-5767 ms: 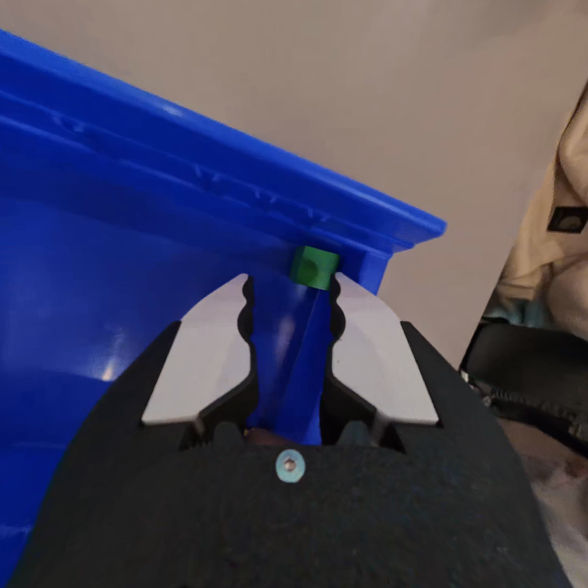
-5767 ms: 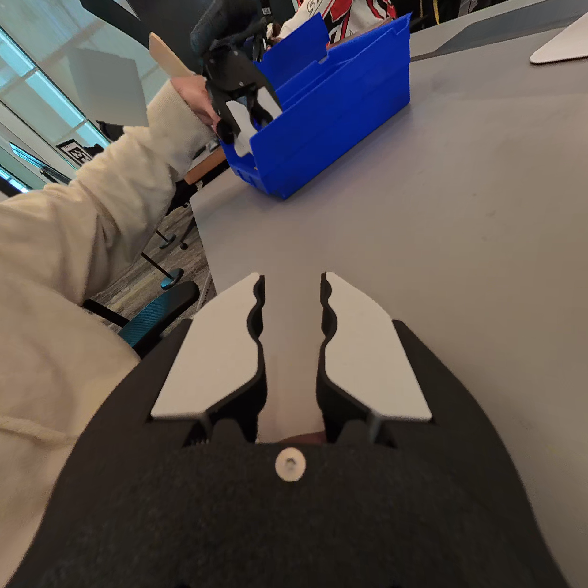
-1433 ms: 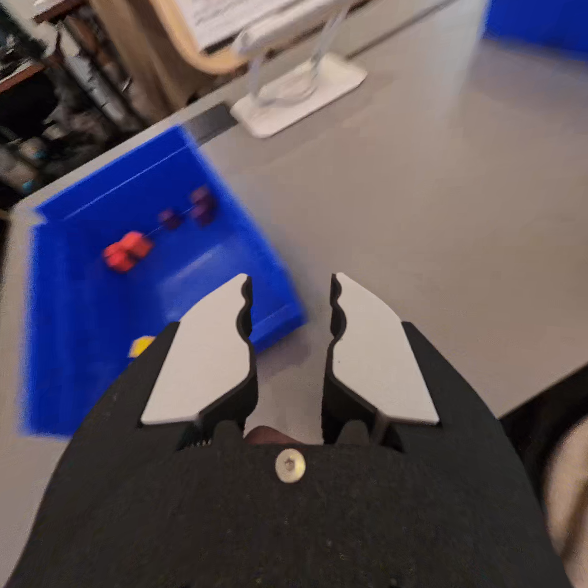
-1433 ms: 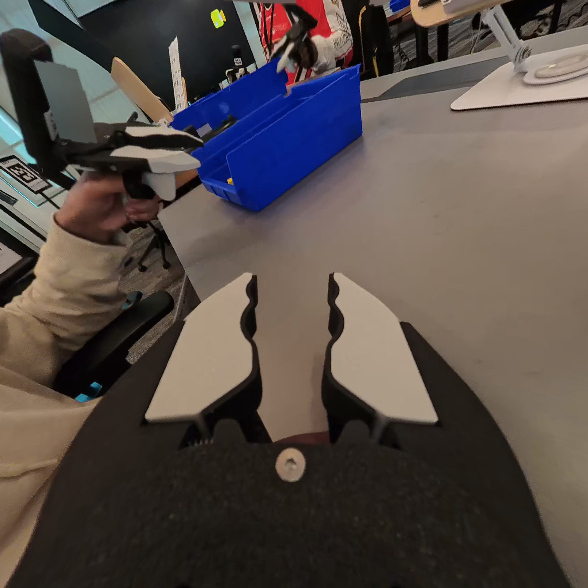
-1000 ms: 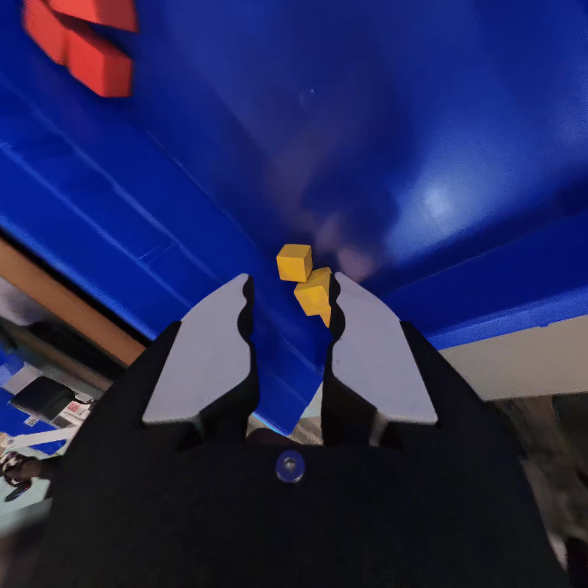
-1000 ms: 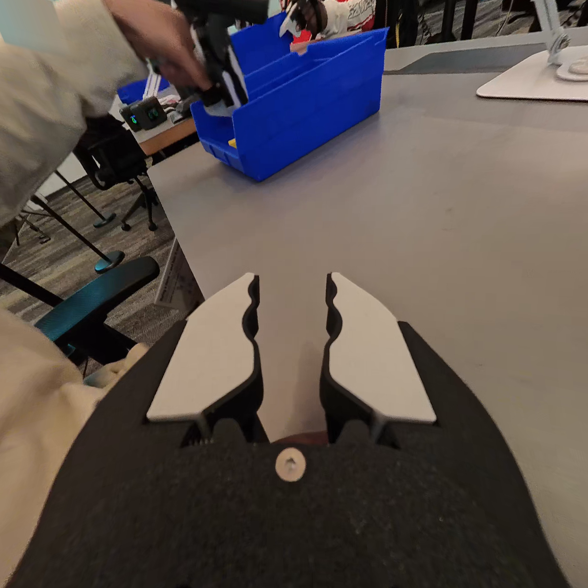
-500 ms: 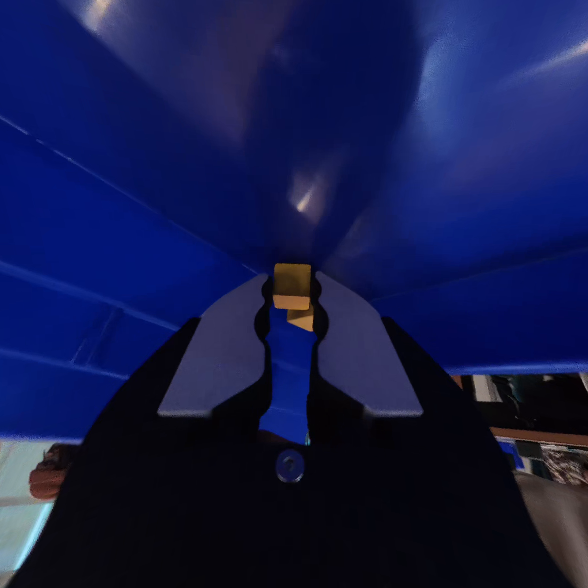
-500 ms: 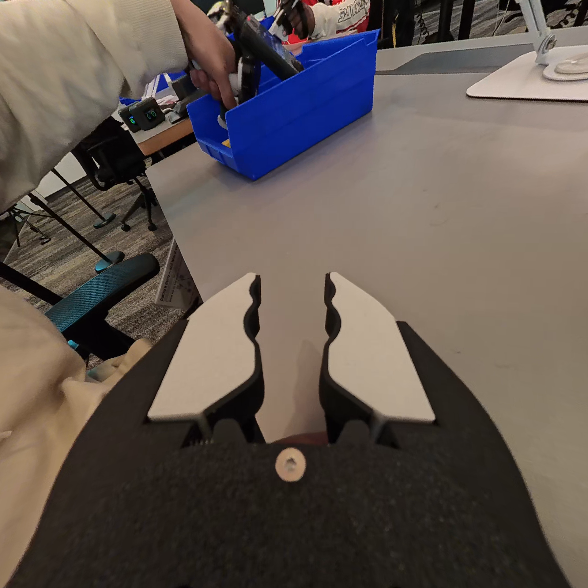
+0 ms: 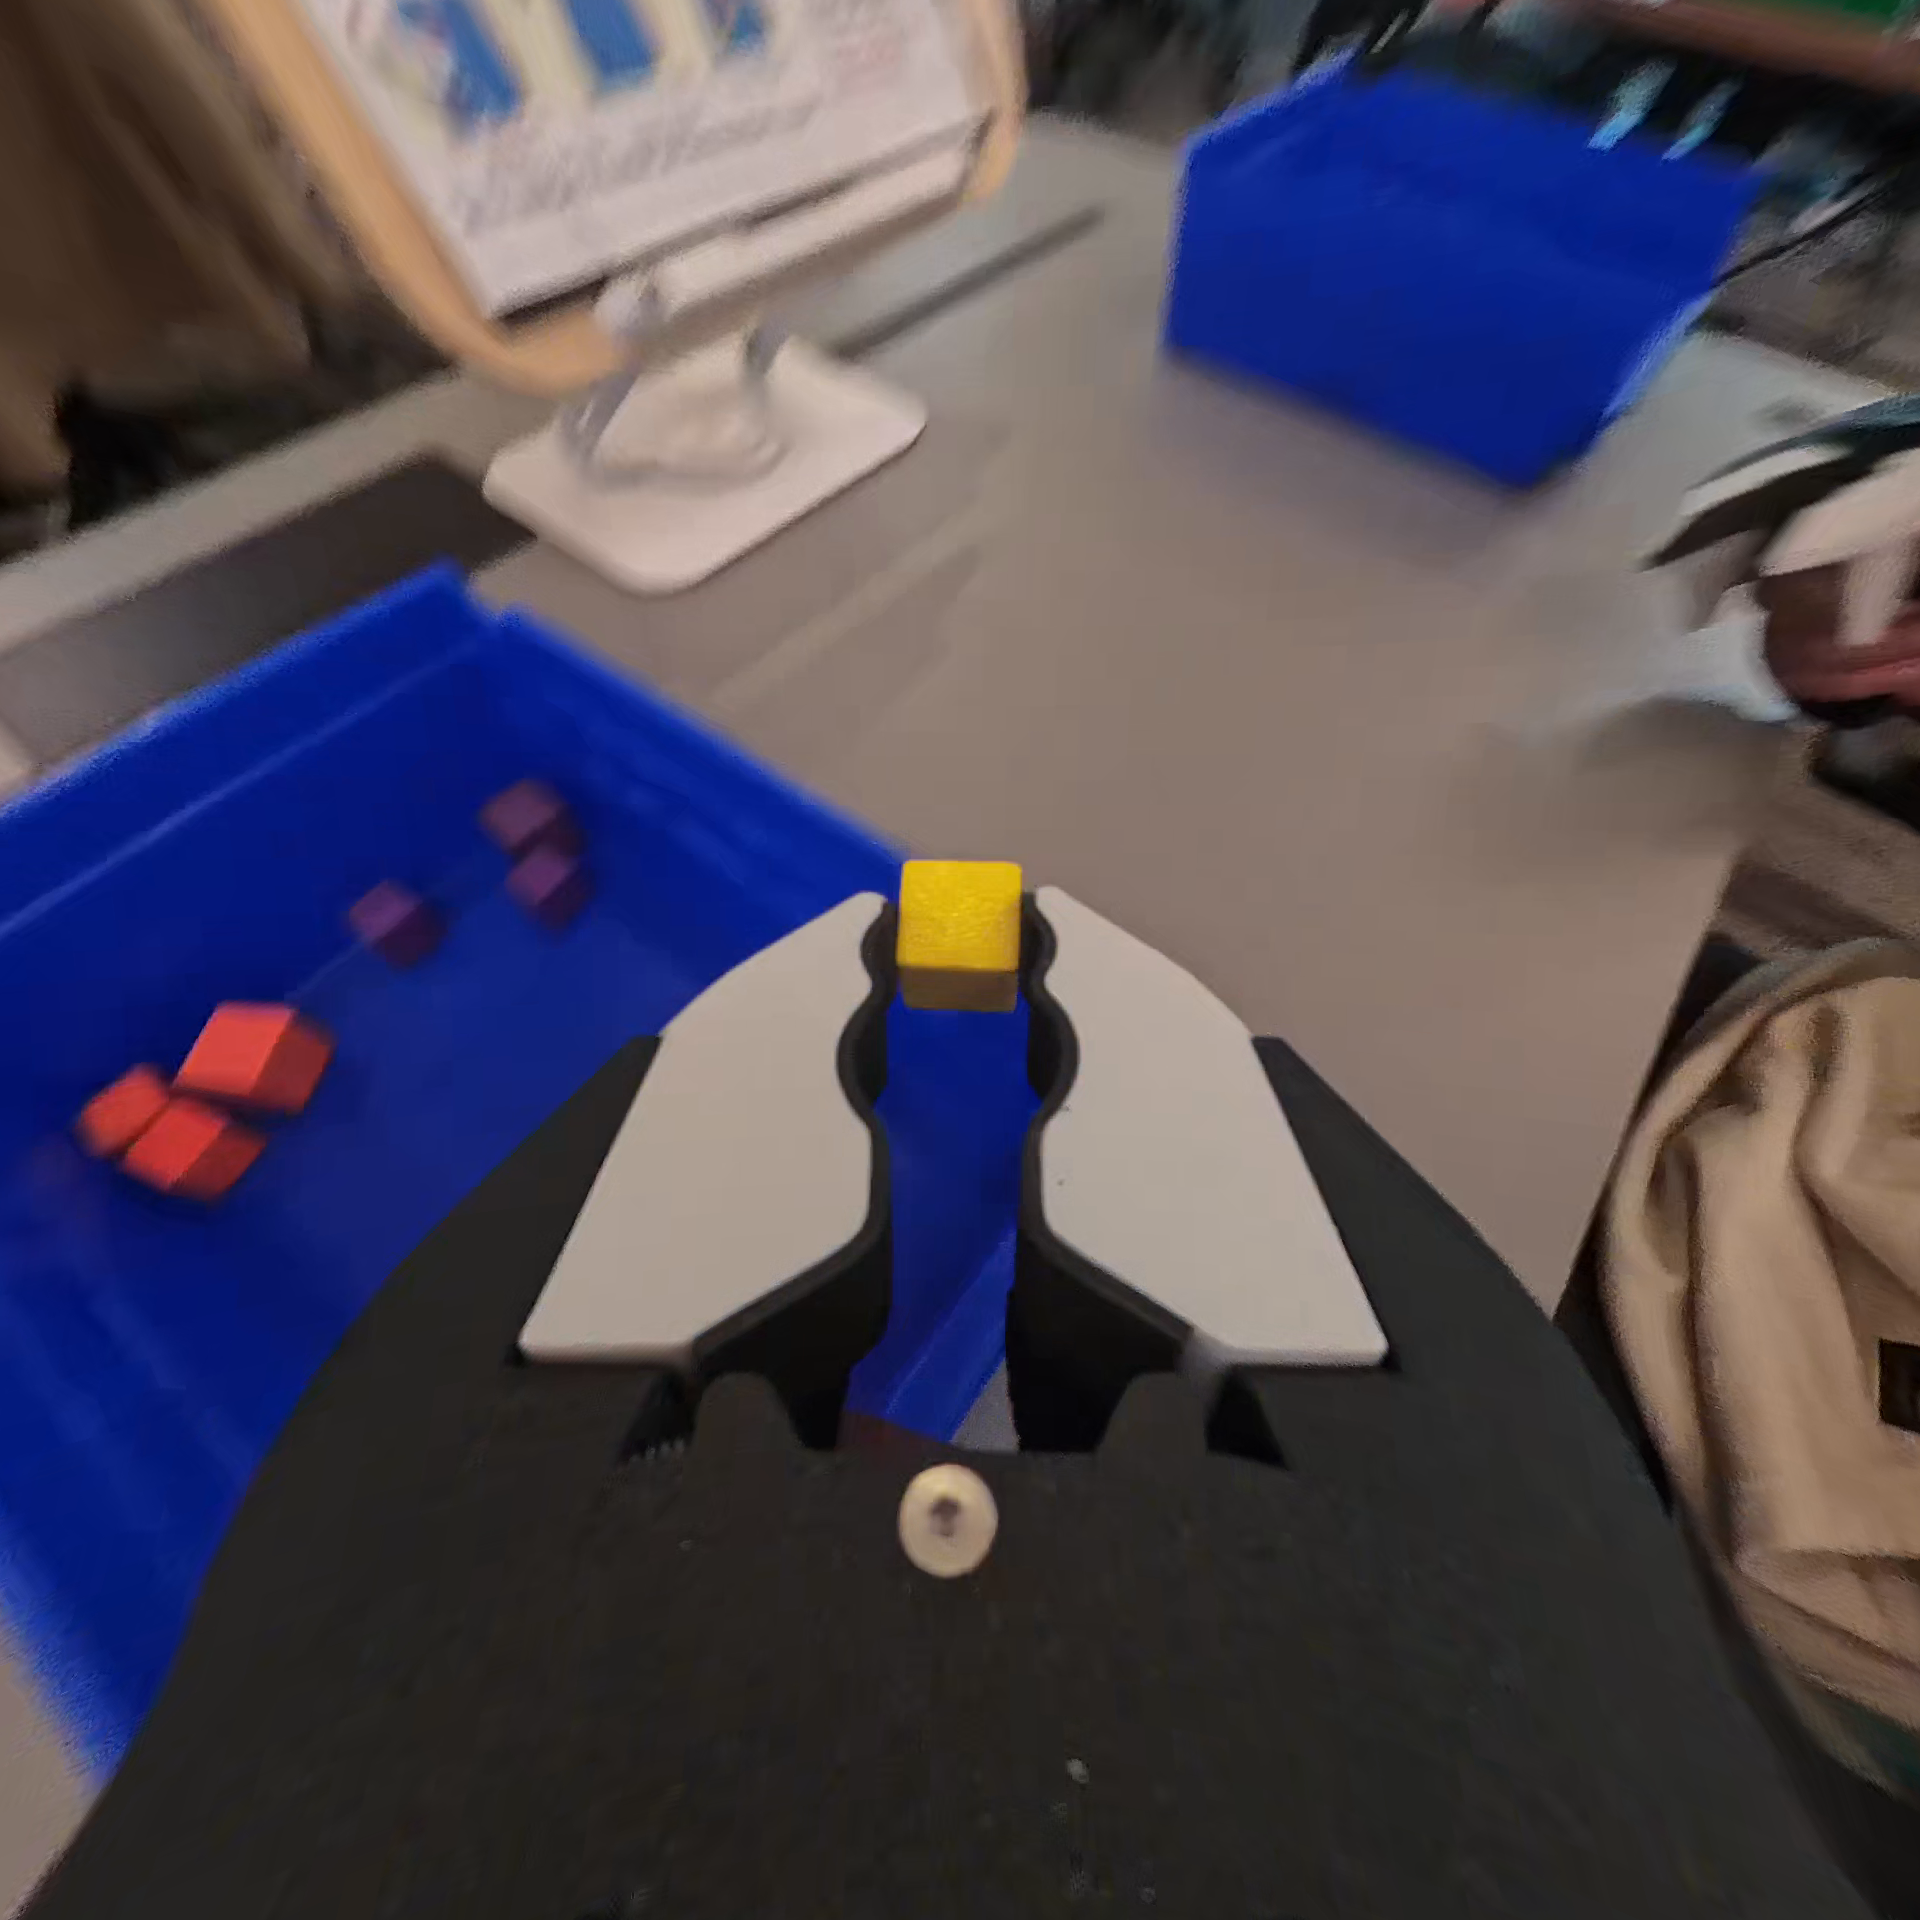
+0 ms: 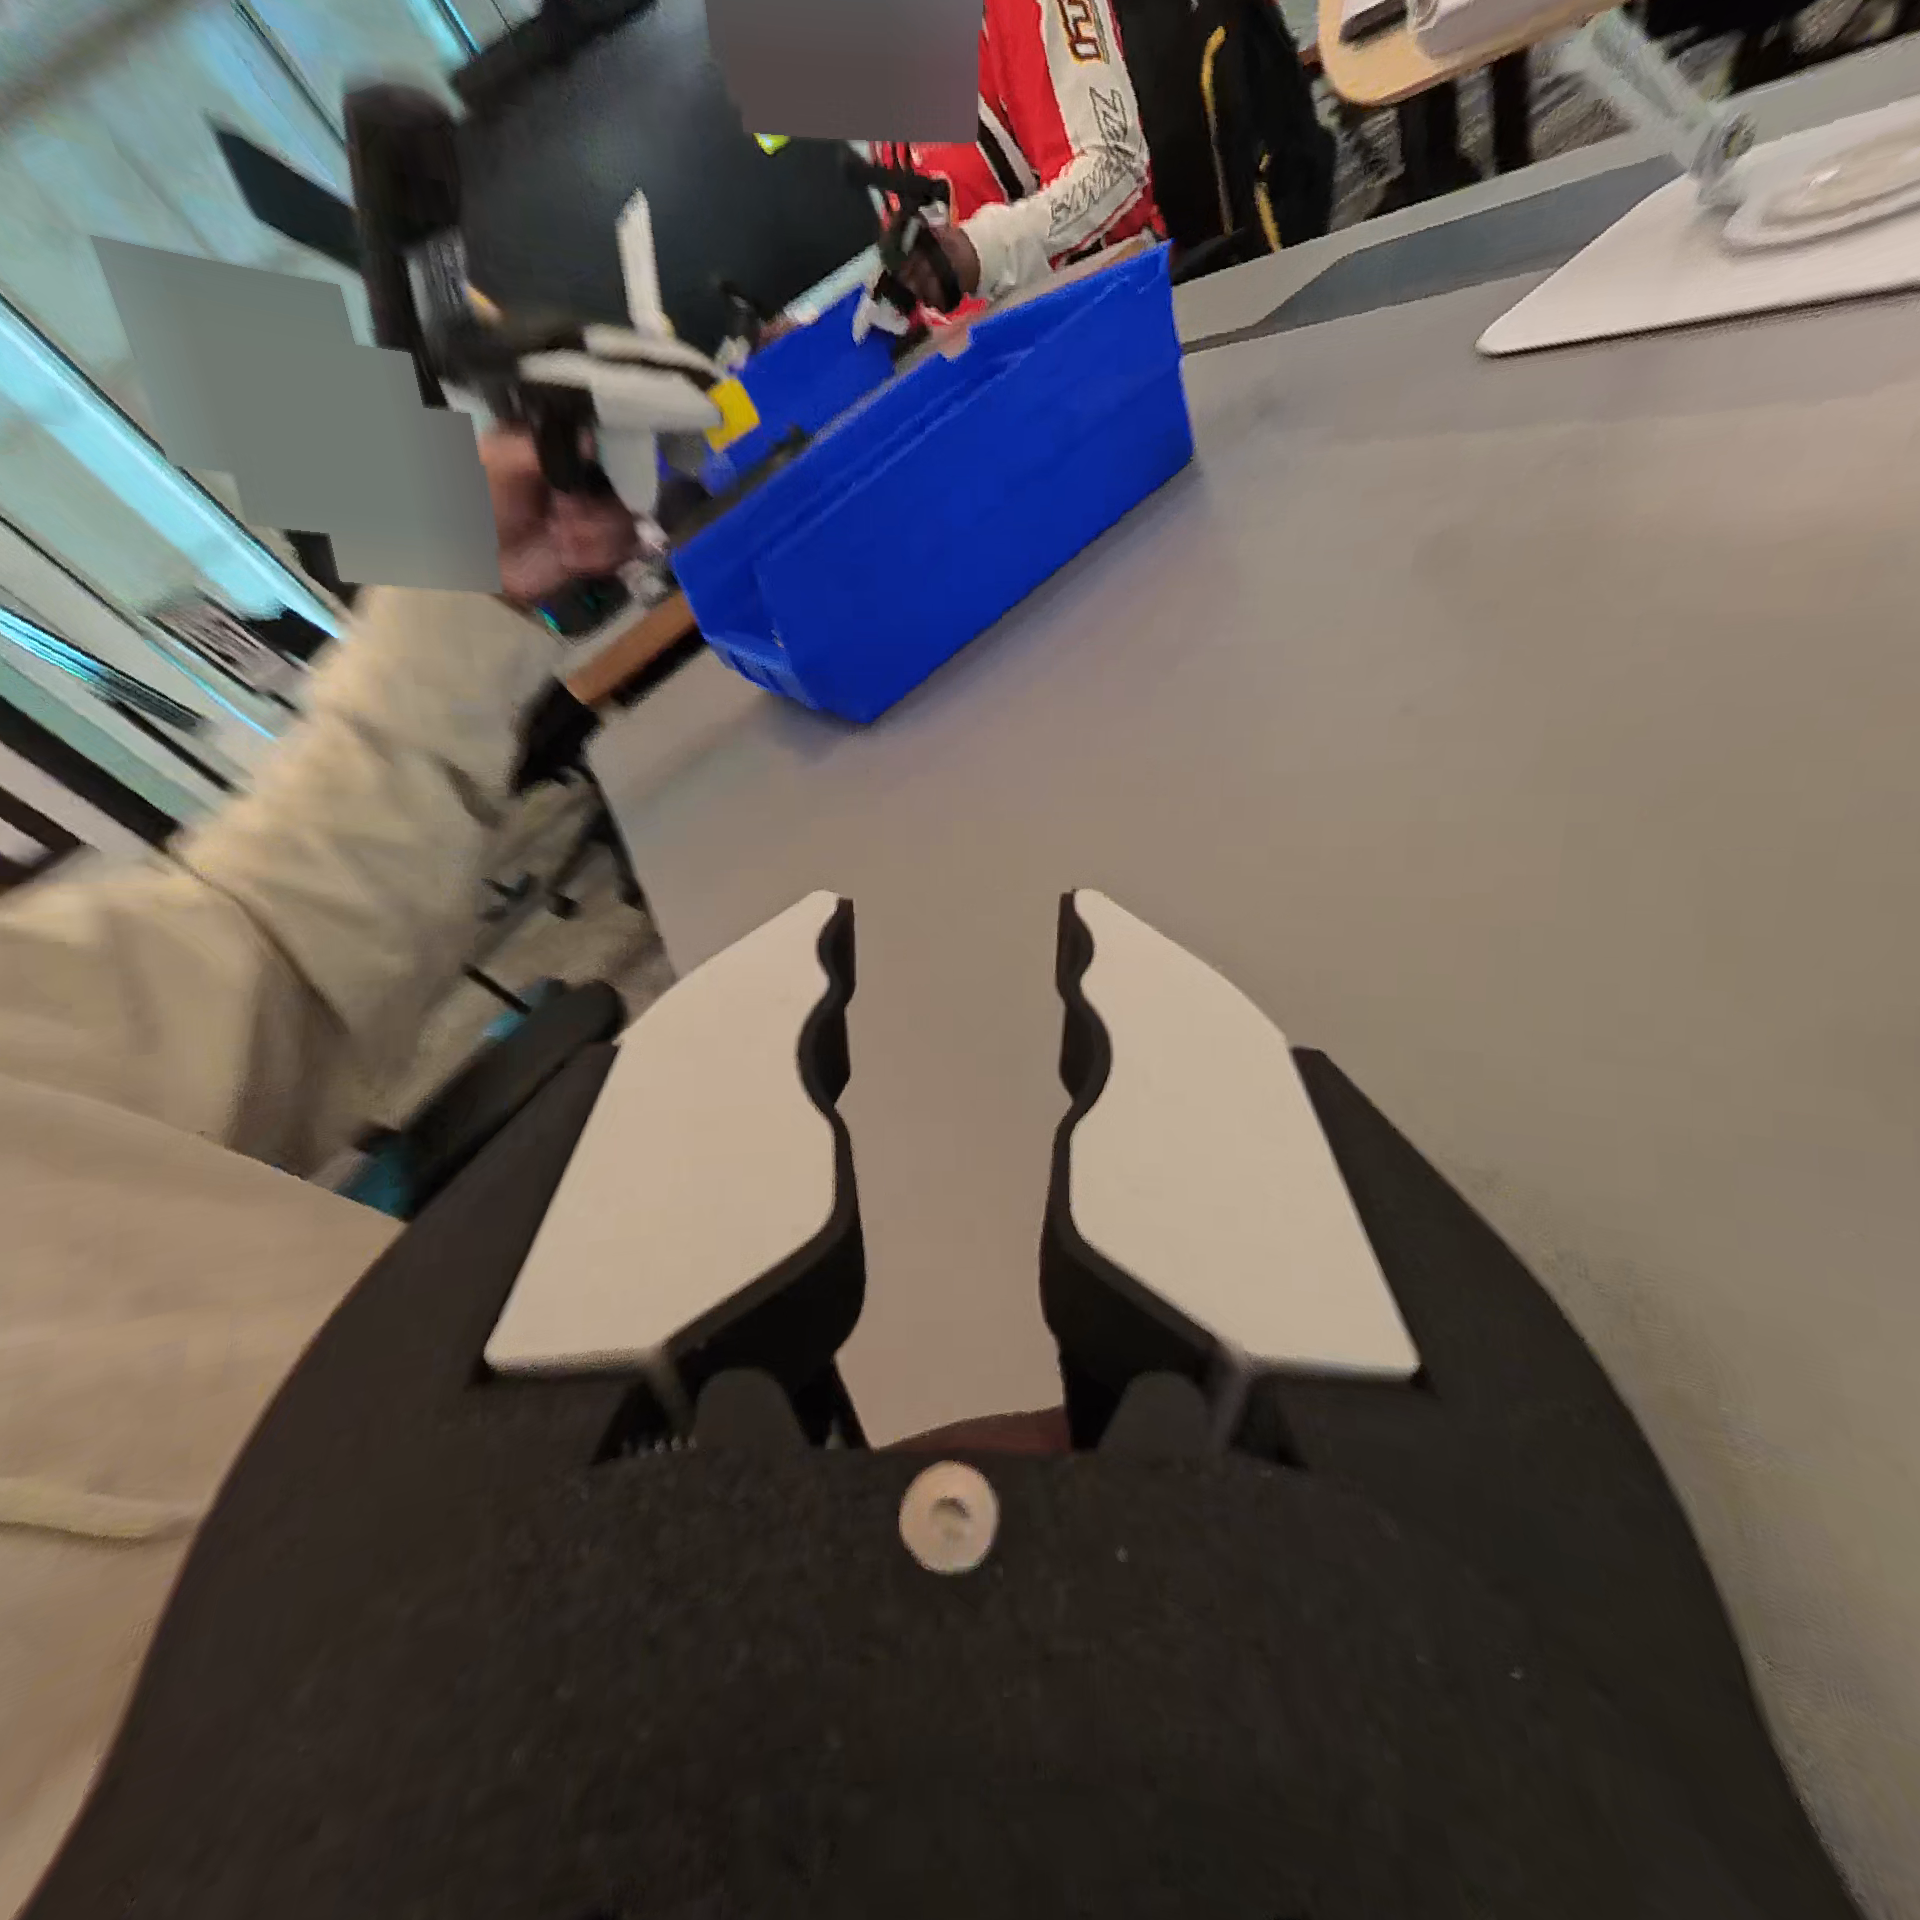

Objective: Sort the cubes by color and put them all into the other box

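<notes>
One yellow cube (image 9: 957, 932) sits pinched in my left tongs (image 9: 957, 914), held above the blue box (image 9: 436, 717) of red and purple cubes — my right tongs (image 10: 954, 914) gape empty over the worktop (image 10: 1455, 727).

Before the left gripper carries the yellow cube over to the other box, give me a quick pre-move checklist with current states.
1. Left gripper shut on the yellow cube: ok.
2. Cube sits at the fingertips, shallow hold: ok, but watch for slip.
3. Cube lifted clear of the near blue box: ok, confirmed in the right wrist view.
4. Far blue box in sight across the grey table: ok.
5. Its contents and free spots: cannot tell.
6. Right gripper open, empty, over bare table: ok.
</notes>
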Demonstrator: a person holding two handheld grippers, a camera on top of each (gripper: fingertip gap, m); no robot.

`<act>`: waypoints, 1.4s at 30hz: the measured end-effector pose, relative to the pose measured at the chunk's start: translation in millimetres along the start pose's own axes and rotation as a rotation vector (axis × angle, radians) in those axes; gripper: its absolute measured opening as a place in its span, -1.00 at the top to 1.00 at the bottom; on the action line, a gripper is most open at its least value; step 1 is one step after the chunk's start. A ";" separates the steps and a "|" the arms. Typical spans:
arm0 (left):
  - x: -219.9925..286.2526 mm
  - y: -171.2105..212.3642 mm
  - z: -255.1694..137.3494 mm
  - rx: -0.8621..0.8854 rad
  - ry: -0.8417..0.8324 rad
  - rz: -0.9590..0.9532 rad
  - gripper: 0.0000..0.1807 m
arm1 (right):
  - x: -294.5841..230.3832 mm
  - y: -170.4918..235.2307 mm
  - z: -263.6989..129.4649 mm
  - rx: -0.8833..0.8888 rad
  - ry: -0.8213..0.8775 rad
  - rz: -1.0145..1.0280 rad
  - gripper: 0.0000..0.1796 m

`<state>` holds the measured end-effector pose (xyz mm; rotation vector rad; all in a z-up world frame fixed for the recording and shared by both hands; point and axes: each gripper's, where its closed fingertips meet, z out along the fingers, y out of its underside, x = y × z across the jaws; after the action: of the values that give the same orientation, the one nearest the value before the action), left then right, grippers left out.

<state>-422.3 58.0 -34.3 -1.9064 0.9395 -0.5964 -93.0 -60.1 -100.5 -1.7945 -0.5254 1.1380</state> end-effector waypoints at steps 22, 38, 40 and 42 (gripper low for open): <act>212.3 -56.5 130.0 0.226 0.303 0.521 0.75 | -65.2 -61.3 100.9 -0.025 -0.771 0.807 0.68; 206.4 11.8 87.3 0.317 0.086 -0.070 0.58 | -17.0 -81.5 -29.0 0.080 -0.147 0.086 0.68; 206.2 13.8 89.6 0.307 0.083 -0.060 0.58 | 35.7 -113.7 -73.2 0.124 0.131 -0.040 0.68; 208.4 14.6 92.9 0.289 0.090 -0.055 0.58 | 101.3 -129.9 -116.7 0.044 0.404 -0.106 0.68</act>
<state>-237.4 -66.3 -85.3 -1.6619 0.8099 -0.8109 71.8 22.8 -18.7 -1.8701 -0.3454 0.6832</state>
